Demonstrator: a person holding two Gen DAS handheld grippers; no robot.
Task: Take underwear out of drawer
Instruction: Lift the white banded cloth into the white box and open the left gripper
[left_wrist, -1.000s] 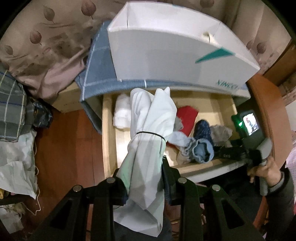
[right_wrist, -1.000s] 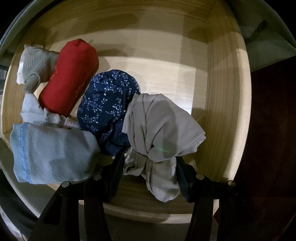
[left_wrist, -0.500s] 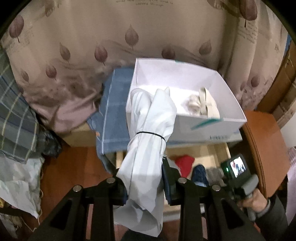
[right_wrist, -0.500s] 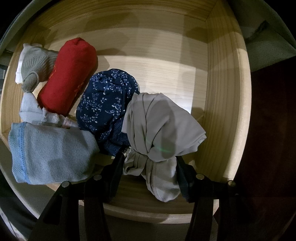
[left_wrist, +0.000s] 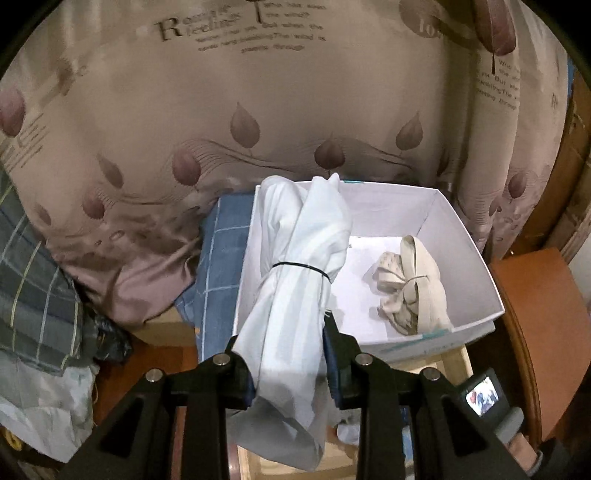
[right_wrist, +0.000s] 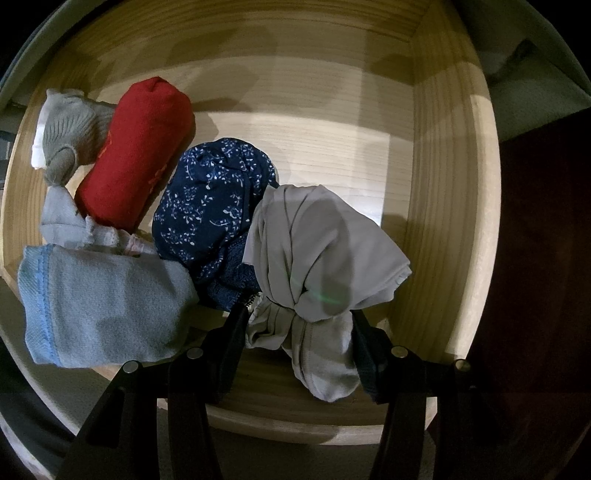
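My left gripper (left_wrist: 288, 343) is shut on a pale blue-white rolled underwear bundle (left_wrist: 299, 288) tied with a black band, held over the near left corner of a white box (left_wrist: 476, 251). A beige tied bundle (left_wrist: 410, 288) lies in the box. My right gripper (right_wrist: 299, 325) is shut on a grey knotted underwear bundle (right_wrist: 317, 254) inside the wooden drawer (right_wrist: 439, 192). Beside it lie a navy floral bundle (right_wrist: 214, 206), a red roll (right_wrist: 136, 147), a light blue piece (right_wrist: 99, 306) and a grey sock-like bundle (right_wrist: 70, 129).
The white box stands on a blue checked cloth (left_wrist: 218, 266) on top of the cabinet. A leaf-print curtain (left_wrist: 258, 110) hangs behind. Plaid fabric (left_wrist: 29, 280) piles at left. The right gripper's handle with its small screen (left_wrist: 484, 398) shows at lower right.
My left gripper has lifted the pale bundle from above the drawer up to the white box. My right gripper stays shut on the grey bundle, almost still.
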